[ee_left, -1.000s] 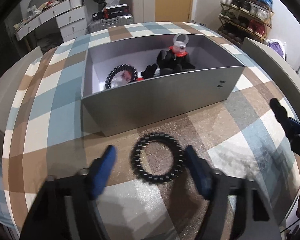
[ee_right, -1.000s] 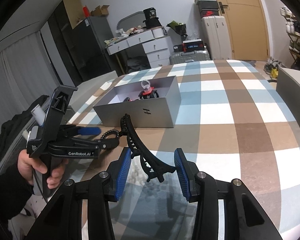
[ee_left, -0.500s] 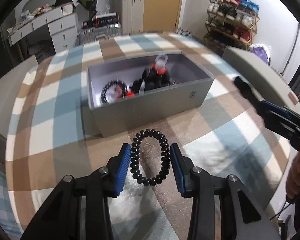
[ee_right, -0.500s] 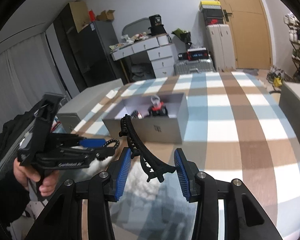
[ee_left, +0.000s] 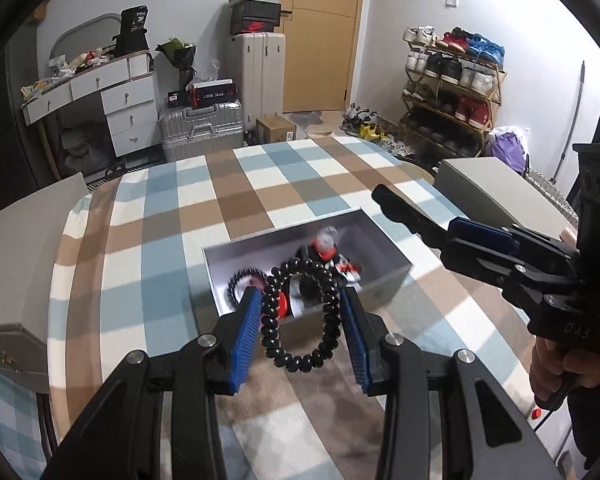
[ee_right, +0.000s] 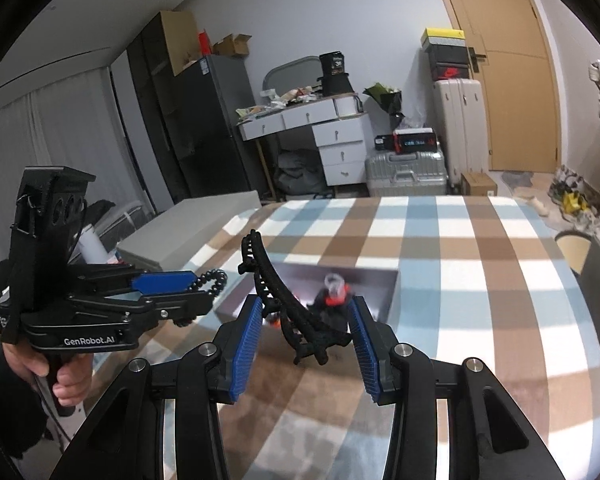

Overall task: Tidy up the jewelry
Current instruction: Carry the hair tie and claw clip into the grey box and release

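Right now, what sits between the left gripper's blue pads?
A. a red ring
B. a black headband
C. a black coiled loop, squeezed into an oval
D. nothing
C: in the left wrist view the left gripper pinches the black coiled loop above the grey box; the headband is in the right gripper.

White walls, wooden door (ee_left: 320,32), white drawer desk (ee_left: 100,96), silver suitcase (ee_left: 202,128), shoe rack (ee_left: 452,84), dark cabinet (ee_right: 192,120).
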Demonstrator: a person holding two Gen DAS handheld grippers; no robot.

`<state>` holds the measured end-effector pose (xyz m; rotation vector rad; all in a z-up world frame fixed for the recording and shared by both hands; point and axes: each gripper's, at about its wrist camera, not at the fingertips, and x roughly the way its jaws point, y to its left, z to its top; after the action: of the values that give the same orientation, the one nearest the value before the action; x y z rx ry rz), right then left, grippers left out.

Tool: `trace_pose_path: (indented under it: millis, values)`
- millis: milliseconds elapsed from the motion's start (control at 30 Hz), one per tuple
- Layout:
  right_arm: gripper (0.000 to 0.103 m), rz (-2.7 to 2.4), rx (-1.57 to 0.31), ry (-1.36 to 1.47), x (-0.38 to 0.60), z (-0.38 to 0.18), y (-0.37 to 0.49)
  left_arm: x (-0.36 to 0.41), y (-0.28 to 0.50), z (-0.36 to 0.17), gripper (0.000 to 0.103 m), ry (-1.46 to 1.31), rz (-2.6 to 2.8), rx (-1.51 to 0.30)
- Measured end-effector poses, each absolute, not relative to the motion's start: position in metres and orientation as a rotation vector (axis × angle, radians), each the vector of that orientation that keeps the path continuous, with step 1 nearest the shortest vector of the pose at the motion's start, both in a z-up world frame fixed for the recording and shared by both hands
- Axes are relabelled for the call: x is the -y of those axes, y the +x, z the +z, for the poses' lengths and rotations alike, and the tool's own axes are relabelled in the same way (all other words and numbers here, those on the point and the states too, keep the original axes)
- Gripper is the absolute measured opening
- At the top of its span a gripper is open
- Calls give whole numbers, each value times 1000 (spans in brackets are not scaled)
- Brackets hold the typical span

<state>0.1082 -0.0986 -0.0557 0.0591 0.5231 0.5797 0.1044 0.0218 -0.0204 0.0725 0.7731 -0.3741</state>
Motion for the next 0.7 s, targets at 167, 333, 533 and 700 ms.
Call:
trace_pose_path:
  millis: [167,333,533,700]
  values:
    - [43,607,-527,22,84,-56,129,-22,121,-27,35,125,-342,-759]
    - [43,604,-550,-10,73,-67,144,-30,141,-43,35,97,-337,-805]
    - [43,601,-576,-15,70,-81,155,-31,151,-53,35,47,-343,-837]
    - [43,583,-606,-26,69,-92,165,-28,154,-58,35,42,-355,-862]
